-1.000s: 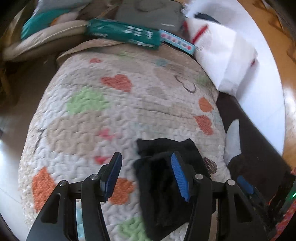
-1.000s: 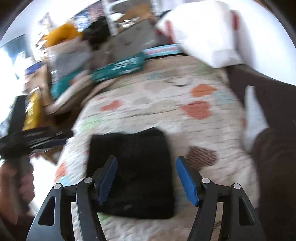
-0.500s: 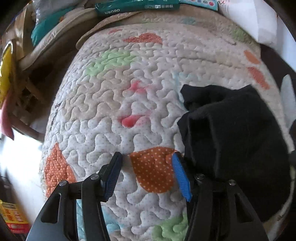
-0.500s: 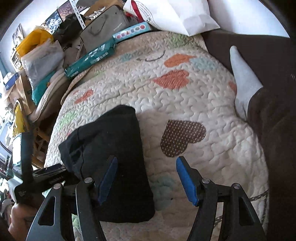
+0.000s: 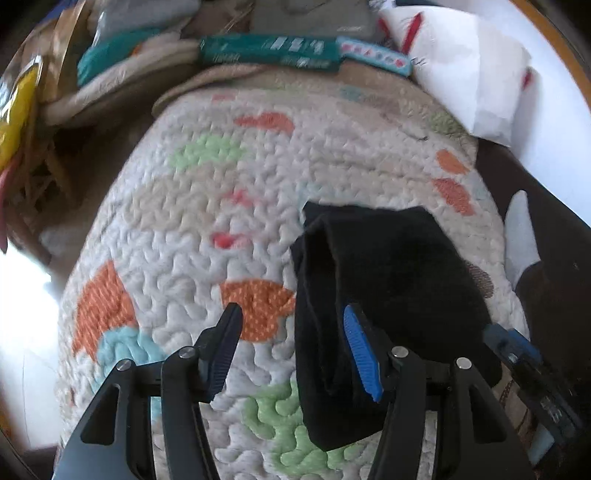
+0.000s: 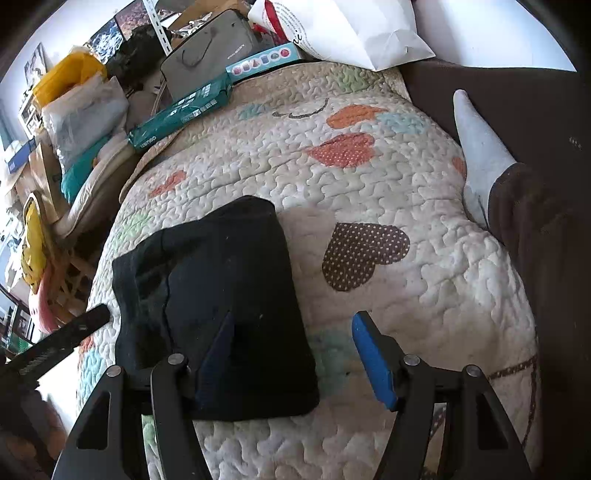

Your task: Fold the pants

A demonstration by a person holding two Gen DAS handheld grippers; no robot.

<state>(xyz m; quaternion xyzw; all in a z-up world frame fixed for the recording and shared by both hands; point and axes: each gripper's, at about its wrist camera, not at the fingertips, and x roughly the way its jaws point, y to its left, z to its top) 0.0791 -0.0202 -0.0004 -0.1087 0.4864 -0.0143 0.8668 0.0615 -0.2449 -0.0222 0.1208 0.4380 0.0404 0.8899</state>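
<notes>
The black pants (image 5: 388, 288) lie folded into a thick rectangular bundle on the quilted heart-patterned bedspread (image 5: 192, 206). They also show in the right wrist view (image 6: 214, 295). My left gripper (image 5: 291, 350) is open and empty, above the bundle's left edge, with its right finger over the black cloth. My right gripper (image 6: 295, 354) is open and empty, above the bundle's near right corner, with its left finger over the cloth. The right gripper's body (image 5: 524, 373) shows at the right of the left wrist view.
A person's white-socked foot (image 6: 480, 151) and brown trouser leg (image 6: 535, 236) rest on the bed's right side. A green pack (image 6: 181, 110), a grey bag (image 6: 210, 48), a white paper bag (image 6: 343, 29) and piled clutter (image 6: 74, 110) line the far and left edges.
The left gripper has drawn back and up from the bedspread, so the bundle sits farther off. The right gripper has shifted slightly. Both stayed open and the bundle has not moved.
</notes>
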